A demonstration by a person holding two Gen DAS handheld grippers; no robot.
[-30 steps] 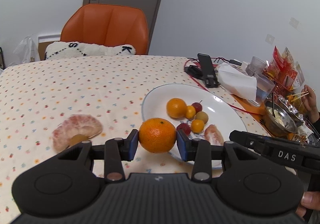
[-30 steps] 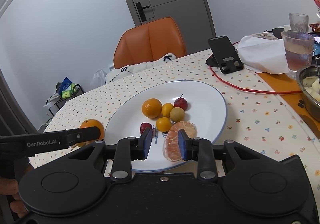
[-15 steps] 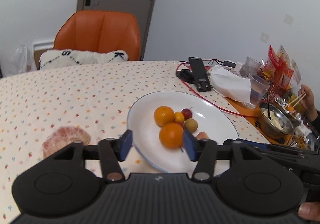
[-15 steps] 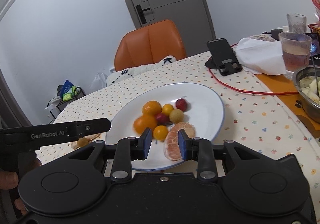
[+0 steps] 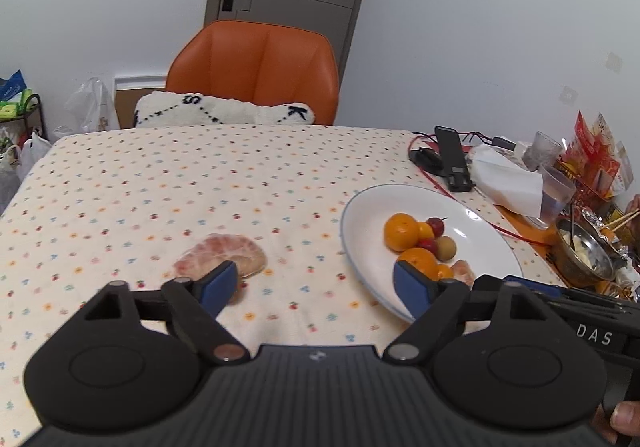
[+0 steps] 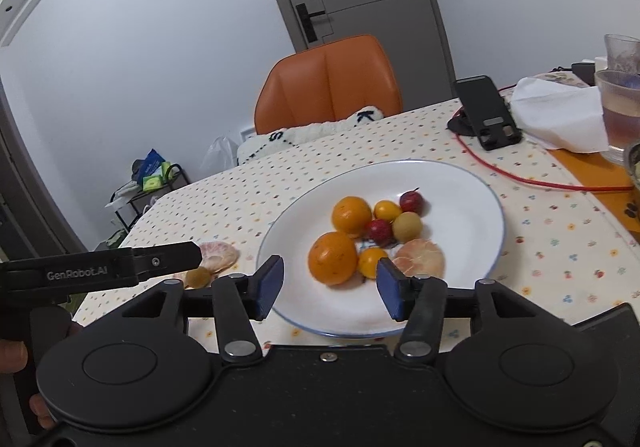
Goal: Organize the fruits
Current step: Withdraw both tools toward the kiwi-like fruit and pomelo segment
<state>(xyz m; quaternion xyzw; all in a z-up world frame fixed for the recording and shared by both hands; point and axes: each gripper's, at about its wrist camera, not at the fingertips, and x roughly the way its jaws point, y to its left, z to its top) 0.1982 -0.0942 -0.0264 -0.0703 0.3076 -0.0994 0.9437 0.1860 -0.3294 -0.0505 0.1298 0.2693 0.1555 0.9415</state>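
Left gripper (image 5: 314, 285) gaping wide, empty, hovering over tablecloth; right gripper (image 6: 329, 283) likewise spread, empty, above plate (image 6: 472, 191). Peeled pomelo chunk (image 5: 220, 257) lying off plate; soft, tearing easily, likely needing gentle pinch across thick middle

Your left gripper (image 5: 316, 285) is spread wide, blue pads (image 5: 218, 283) far apart and gripping nothing, body level and low over the table. Your right gripper (image 6: 329, 289) is also parted — narrower gap than the left, nothing between its pads (image 6: 389, 293). The two units sit side by side, left one ahead of the right's left edge. Fingertips of your left hand (image 6: 16, 357) wrap its handle; one fingertip of your right hand (image 5: 624, 416) shows at the frame corner.
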